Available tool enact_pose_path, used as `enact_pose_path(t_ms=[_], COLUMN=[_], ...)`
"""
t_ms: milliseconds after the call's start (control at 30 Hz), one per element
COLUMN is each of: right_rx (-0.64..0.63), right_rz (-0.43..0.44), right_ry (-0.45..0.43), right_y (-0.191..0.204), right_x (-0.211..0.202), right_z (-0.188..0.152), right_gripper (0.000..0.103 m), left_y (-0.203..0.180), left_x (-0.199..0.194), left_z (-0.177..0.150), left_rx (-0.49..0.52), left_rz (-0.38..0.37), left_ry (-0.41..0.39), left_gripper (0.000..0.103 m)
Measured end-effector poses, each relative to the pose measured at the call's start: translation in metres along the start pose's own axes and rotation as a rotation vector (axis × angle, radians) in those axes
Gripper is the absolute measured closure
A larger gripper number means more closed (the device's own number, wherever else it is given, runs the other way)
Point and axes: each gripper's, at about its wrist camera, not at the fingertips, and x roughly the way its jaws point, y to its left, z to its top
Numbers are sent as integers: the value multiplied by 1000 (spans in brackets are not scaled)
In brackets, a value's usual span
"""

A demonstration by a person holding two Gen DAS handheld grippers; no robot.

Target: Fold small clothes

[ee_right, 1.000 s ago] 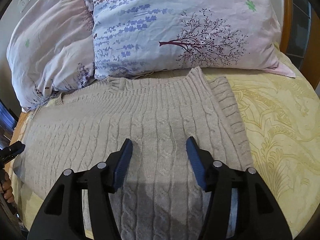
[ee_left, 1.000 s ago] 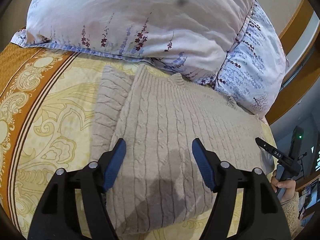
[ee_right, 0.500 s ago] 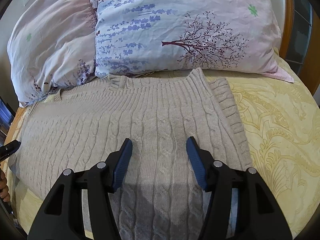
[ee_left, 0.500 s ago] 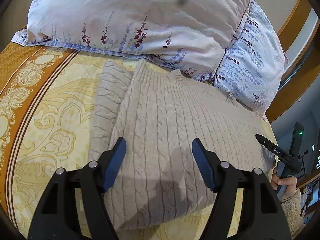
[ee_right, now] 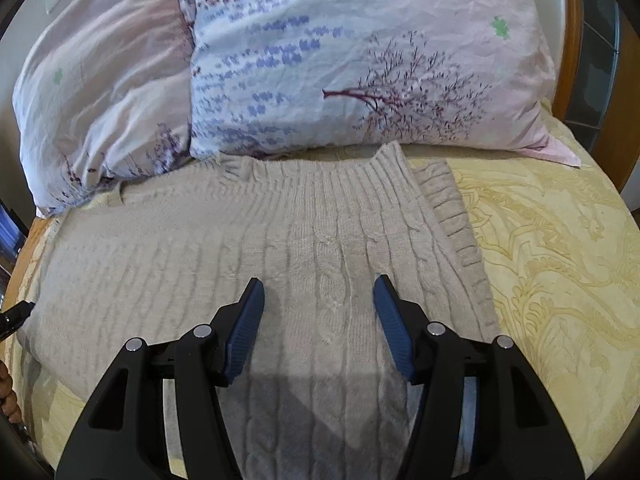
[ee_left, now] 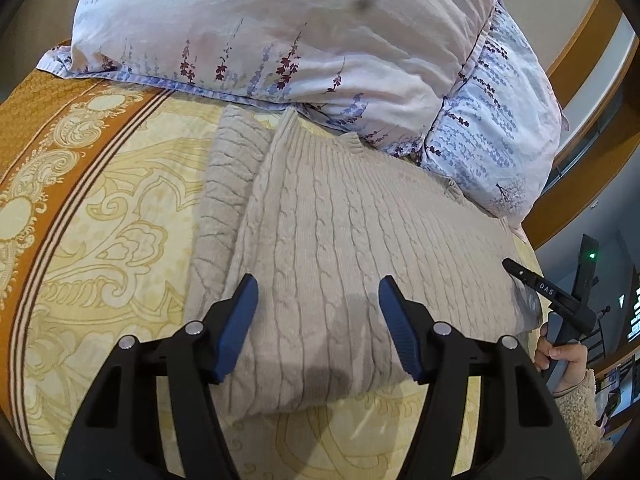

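Note:
A beige cable-knit sweater [ee_left: 340,220] lies flat on the bed, its ribbed collar against the pillows. A ribbed part pokes out from under its edge [ee_left: 228,168], seen at the right in the right wrist view [ee_right: 452,208]. My left gripper [ee_left: 318,284] hovers over the sweater near its front edge. Its jaws are closing, with nothing pinched between the blue pads. My right gripper [ee_right: 319,282] stands open above the sweater [ee_right: 240,248], not gripping cloth. Its black tip [ee_left: 520,272] and the hand [ee_left: 560,356] holding it show at the right of the left wrist view.
Two floral pillows [ee_left: 280,32] [ee_right: 360,64] lie behind the sweater. The yellow patterned bedspread [ee_left: 120,220] with an orange border [ee_left: 36,120] stretches to the sides. A wooden headboard [ee_right: 568,40] curves at the right.
The left gripper has drawn back, so more bedspread shows below the sweater's front edge, and its jaws stand slightly narrower. The right wrist view has barely shifted.

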Motion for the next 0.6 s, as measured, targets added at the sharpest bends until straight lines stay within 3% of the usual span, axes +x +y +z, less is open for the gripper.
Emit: enact_pose_path(t_ms=[267, 367, 500, 600], right_rx=[-67, -114, -187, -206], right_rz=[63, 54, -21, -38], right_ry=[-57, -50, 23, 19], right_y=[33, 49, 66, 68], right_x=[-18, -13, 6, 9], right_z=[1, 0, -9, -12], right_gripper=[39, 34, 33, 32], left_y=[16, 32, 48, 53], left_x=[-22, -16, -1, 10], left_z=[19, 32, 47, 54], left_rx=[-63, -136, -211, -247], left_rz=[31, 6, -21, -29], left_ry=[-69, -44, -3, 26], left_gripper=[27, 25, 25, 25])
